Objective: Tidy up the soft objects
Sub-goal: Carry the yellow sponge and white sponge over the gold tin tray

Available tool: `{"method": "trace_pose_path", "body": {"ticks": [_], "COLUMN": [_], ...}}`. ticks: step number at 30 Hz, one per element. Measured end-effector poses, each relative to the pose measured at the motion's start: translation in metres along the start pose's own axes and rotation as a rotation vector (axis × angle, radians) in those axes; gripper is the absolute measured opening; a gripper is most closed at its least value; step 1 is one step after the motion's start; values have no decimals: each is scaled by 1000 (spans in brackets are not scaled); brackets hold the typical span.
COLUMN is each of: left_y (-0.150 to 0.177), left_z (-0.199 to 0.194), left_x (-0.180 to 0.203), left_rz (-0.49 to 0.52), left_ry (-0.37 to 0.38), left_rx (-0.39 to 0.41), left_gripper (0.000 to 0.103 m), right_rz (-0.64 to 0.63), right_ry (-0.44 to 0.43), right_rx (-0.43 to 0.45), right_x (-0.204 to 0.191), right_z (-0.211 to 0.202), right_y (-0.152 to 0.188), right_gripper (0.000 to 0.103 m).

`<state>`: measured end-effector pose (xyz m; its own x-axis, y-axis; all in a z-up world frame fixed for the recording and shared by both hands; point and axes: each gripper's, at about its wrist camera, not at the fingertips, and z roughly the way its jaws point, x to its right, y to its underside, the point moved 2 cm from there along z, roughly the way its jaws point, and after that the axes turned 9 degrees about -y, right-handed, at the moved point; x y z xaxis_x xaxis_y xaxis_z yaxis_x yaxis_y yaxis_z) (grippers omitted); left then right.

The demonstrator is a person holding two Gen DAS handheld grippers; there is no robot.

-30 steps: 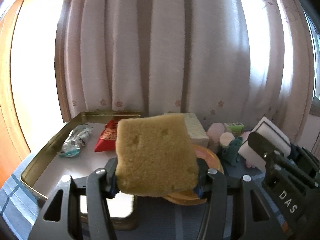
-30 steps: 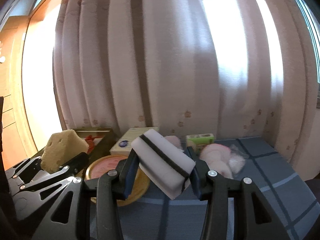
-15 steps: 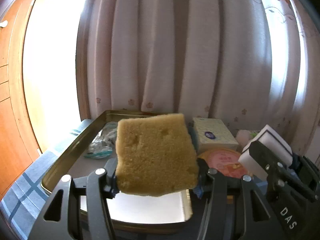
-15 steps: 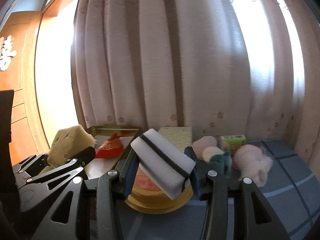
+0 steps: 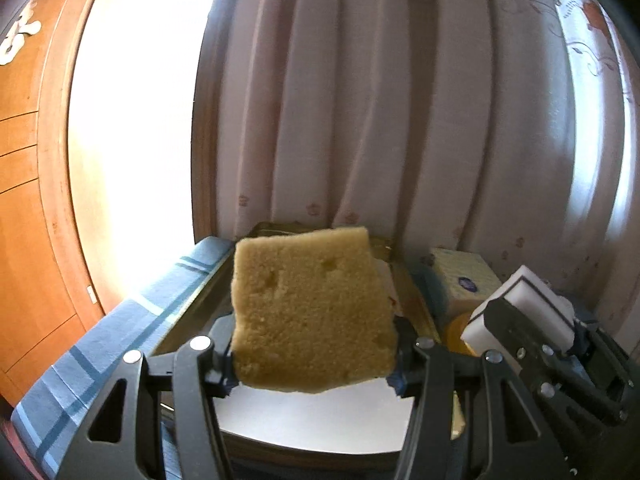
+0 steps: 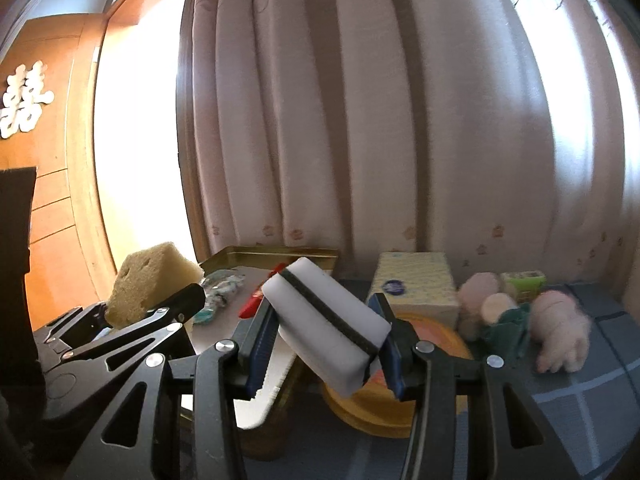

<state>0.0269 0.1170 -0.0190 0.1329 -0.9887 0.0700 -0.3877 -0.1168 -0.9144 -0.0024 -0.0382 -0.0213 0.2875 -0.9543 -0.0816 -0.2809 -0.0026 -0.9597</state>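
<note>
My left gripper (image 5: 314,364) is shut on a yellow sponge (image 5: 308,308) and holds it above the gold metal tray (image 5: 192,312). The sponge also shows in the right wrist view (image 6: 148,280). My right gripper (image 6: 322,344) is shut on a white sponge with a dark stripe (image 6: 326,320), held tilted above the tray's right edge; it also shows in the left wrist view (image 5: 520,312). In the tray (image 6: 272,254) lie a red packet (image 6: 252,306) and a clear wrapped packet (image 6: 218,290).
A yellow round lid (image 6: 372,412) and a pale tissue pack (image 6: 414,288) sit right of the tray. Pink plush toys (image 6: 560,328), a green soft toy (image 6: 506,330) and a small green box (image 6: 524,280) lie further right on the blue checked cloth (image 6: 580,400). Curtains hang behind.
Both grippers have moved left with their sponges. The yellow sponge is now over the tray, and the white sponge is over the tray's right edge.
</note>
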Motion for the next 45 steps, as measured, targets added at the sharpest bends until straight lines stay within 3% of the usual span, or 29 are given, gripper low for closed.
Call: {"method": "trace_pose_path", "body": {"ticks": [11,21,40,45], "left_y": [-11,-16,-20,-22], "left_z": [32,59,78,77], "left_x": [-30,-34,-26,-31], "left_rz": [2,56,82,57], "left_ry": [-107,-175,-221,-245], "left_rx": [-21,-59,-122,-132], "left_gripper": [55,55,55,56], "right_rz": [-17,25,52,62], "right_ry": [-11,16,26,16], "right_rx": [-18,-75,-101,-105], "right_x": [-34,-34,-30,-27], "right_z": [41,82,90,91], "right_y": [-8,-14,-17,-17], "right_gripper": [49,49,52,60]}}
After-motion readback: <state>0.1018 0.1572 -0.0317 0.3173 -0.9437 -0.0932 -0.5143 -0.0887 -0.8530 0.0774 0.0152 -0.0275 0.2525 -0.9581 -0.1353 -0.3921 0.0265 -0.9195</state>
